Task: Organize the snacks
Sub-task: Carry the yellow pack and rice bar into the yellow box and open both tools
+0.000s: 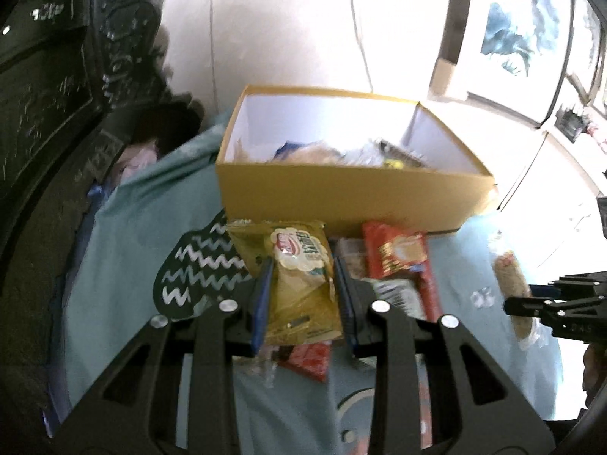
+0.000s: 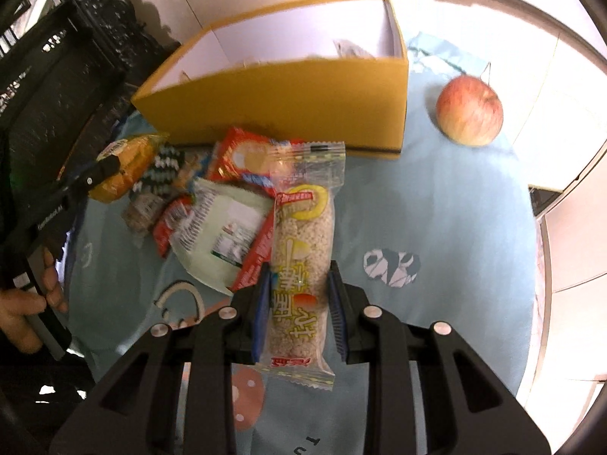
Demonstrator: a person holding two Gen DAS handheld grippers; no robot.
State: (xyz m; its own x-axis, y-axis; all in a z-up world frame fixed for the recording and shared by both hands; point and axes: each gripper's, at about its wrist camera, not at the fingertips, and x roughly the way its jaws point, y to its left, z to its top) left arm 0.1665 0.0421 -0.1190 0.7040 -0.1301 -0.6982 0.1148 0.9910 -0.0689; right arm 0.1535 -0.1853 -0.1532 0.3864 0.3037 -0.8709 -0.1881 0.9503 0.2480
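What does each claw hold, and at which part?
Left claw: yellow chip bag, gripped across its middle. Right claw: rice cracker bar, gripped at its lower half.

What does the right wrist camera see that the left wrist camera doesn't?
Only the right wrist view shows the apple beside the box, and the hand holding the left tool. Only the left wrist view shows snacks lying inside the box, and the windows behind. Both show the yellow box, the snack pile, the chip bag in the left tool and the rice bar in the right tool.
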